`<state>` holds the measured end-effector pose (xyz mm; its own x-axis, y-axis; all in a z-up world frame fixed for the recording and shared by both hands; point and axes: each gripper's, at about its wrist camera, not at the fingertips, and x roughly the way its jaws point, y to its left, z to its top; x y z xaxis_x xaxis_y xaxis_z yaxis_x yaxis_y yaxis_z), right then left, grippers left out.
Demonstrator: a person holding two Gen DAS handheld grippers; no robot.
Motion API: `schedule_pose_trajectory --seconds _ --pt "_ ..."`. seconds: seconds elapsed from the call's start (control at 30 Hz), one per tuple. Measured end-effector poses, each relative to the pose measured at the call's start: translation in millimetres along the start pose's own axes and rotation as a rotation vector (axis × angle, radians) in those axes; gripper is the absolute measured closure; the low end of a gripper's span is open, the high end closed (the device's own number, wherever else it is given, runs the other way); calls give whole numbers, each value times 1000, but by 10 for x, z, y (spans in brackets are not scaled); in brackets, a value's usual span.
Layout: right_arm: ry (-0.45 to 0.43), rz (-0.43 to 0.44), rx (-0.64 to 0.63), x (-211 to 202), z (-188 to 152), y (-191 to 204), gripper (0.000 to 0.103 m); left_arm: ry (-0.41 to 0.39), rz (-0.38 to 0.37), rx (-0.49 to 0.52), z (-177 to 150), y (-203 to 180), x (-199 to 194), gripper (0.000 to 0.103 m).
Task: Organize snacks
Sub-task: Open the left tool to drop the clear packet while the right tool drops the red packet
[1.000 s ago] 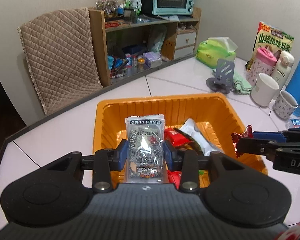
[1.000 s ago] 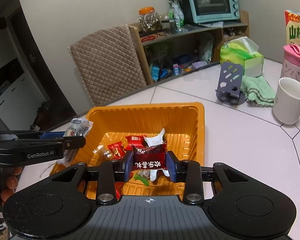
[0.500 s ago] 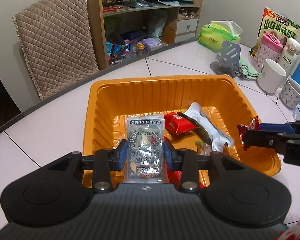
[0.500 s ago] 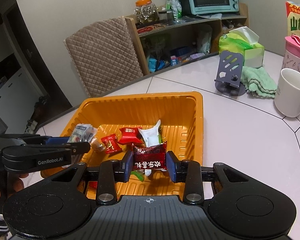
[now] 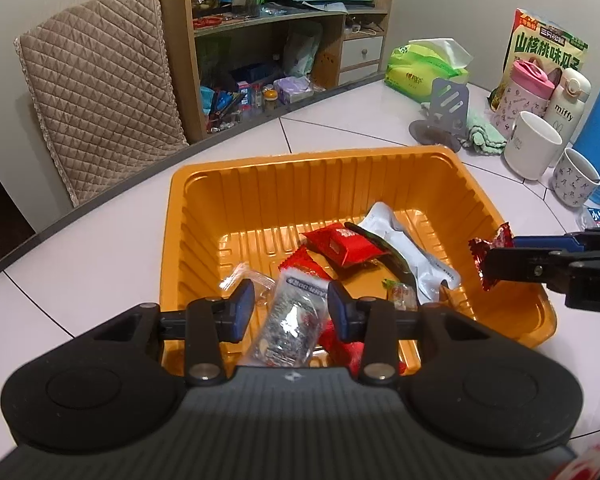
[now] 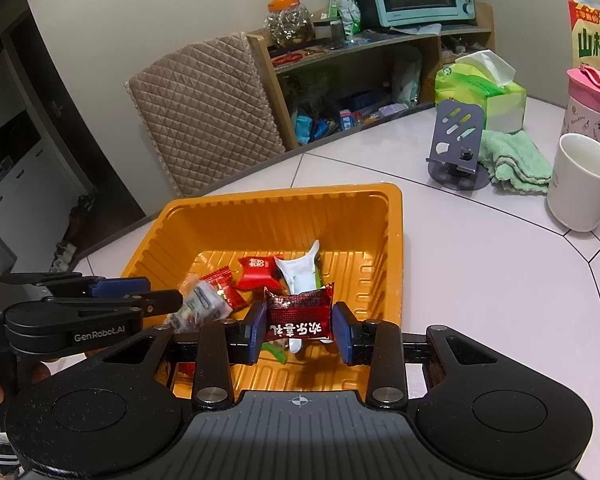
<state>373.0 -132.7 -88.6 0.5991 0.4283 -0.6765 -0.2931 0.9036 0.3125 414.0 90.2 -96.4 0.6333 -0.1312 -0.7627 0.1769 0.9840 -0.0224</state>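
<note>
Hovering over the orange tray (image 5: 236, 184), left gripper (image 5: 291, 305) with jaws parted, silver snack packet (image 5: 290, 320) tilted loose between them, right gripper (image 6: 299, 330) clamping a red candy packet (image 6: 299, 312) above the tray's near edge.

My two wrist views, both close over the orange tray (image 5: 236, 208)

I look steeply down into it from its near edge, left camera left of the right; both share the tray (image 6: 392, 240), phone stand (image 6: 458, 140) and shelf (image 5: 268, 32) beyond.
</note>
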Motion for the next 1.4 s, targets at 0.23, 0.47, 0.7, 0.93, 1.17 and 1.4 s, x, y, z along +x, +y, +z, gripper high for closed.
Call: schedule_pose_trajectory --seconds 0.23,0.47,0.7,0.93,1.17,1.4 --pt "13 9 5 13 2 14 67 -8 -4 -2 -13 14 -95 67" --pt "29 31 -1 46 -5 77 67 -4 -5 -13 -41 37 -149 67" --pt "27 60 18 61 27 116 60 -6 -3 -25 -61 63 -216 61" --pt "-7 46 49 -41 80 86 41 -14 -9 -40 -73 70 -319 57" --pt "-20 40 68 -216 81 29 40 -30 -16 -44 -85 18 -479 49" --pt "-49 45 78 -502 -16 3 38 -40 -20 -67 -171 -48 -743 39"
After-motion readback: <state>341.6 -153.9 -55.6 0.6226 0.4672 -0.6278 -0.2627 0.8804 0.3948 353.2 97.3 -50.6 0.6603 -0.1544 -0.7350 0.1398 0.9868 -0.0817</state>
